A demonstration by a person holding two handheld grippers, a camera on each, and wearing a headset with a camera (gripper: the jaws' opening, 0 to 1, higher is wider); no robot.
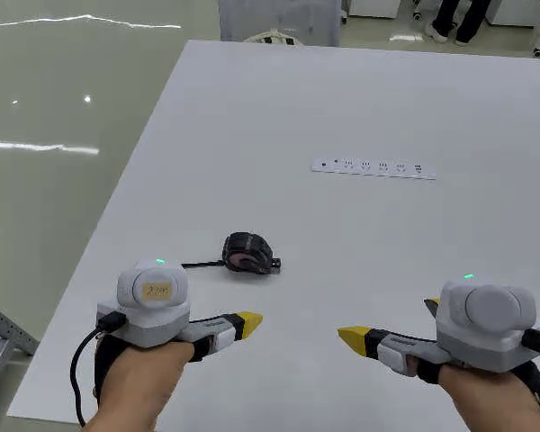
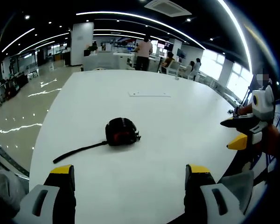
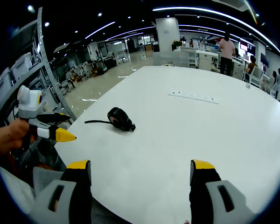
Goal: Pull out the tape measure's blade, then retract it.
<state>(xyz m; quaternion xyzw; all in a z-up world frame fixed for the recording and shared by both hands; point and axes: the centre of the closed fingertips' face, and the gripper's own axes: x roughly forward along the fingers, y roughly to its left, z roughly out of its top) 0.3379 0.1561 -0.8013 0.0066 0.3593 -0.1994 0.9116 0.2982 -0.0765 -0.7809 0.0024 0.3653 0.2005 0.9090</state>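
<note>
Head view: L gripper (image 1: 243, 322) and R gripper (image 1: 390, 321) both held low over the near edge of the white table (image 1: 342, 99), tips pointing inward at each other, well apart.

L gripper (image 2: 129, 170), own view: jaws wide apart, nothing between them, touching nothing; bare tabletop shows in the gap. R gripper (image 3: 140, 164), own view: same, jaws spread wide, holding nothing, no contact w/ anything.

Tape measure (image 1: 247, 253): black case w/ reddish face, lying on the table, untouched. Sits at approx 12 o'clock from the L tip, approx 10 o'clock from the R tip, clear of both. Black wrist strap (image 1: 201, 265) trails off the case toward 9 o'clock, flat on the table.

L gripper view: tape measure (image 2: 122, 131) at 12 o'clock ahead of the jaws, strap (image 2: 79, 151) running to 8 o'clock. R gripper view: tape measure (image 3: 119, 117) at 11 o'clock.

White power strip (image 1: 373, 167) lies farther up the table, approx 1 o'clock from the tape measure, well apart.
</note>
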